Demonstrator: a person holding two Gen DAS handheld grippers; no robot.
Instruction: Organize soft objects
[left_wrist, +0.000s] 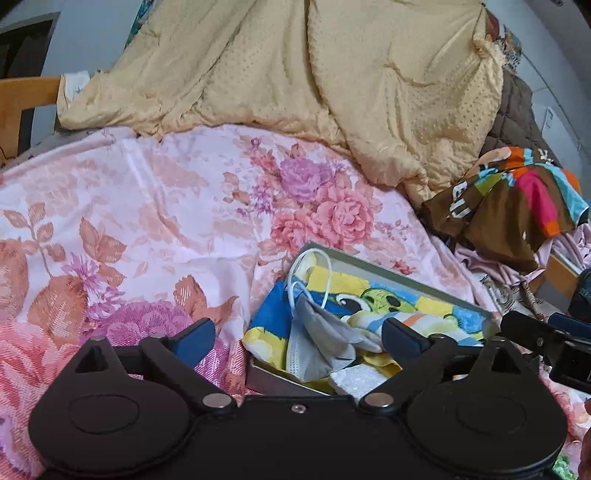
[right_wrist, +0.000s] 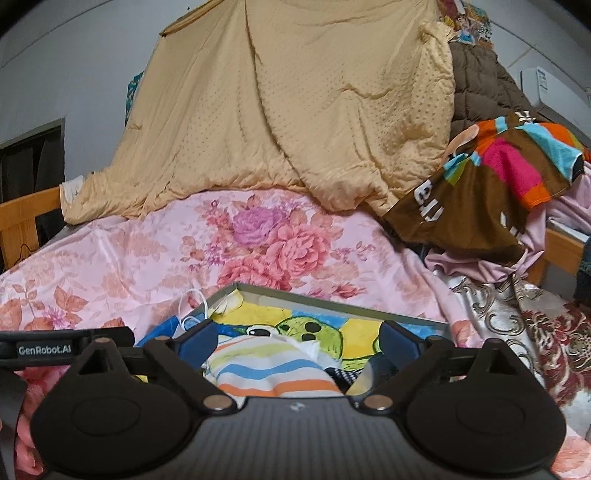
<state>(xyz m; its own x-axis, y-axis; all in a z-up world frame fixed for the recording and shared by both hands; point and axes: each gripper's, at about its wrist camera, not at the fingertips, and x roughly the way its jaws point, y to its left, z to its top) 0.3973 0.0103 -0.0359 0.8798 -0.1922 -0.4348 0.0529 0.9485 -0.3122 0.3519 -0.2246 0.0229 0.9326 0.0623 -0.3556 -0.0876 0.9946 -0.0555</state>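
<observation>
A shallow grey box (left_wrist: 402, 275) lies on the floral bedspread (left_wrist: 147, 206). It holds a bright cartoon cloth (left_wrist: 373, 295), a grey face mask (left_wrist: 325, 332) with white ear loops, and a striped cloth (right_wrist: 266, 369). My left gripper (left_wrist: 297, 338) is open just above the mask at the box's near end, empty. My right gripper (right_wrist: 297, 338) is open over the striped cloth in the box (right_wrist: 332, 302), empty. The right gripper also shows at the left wrist view's right edge (left_wrist: 546, 339).
A large yellow quilt (left_wrist: 295, 74) is heaped at the back of the bed. A brown multicoloured shirt (left_wrist: 517, 199) lies on a pile of clothes at the right. A wooden bed rail (left_wrist: 22, 99) stands at the left. A patterned red blanket (right_wrist: 535, 332) lies right.
</observation>
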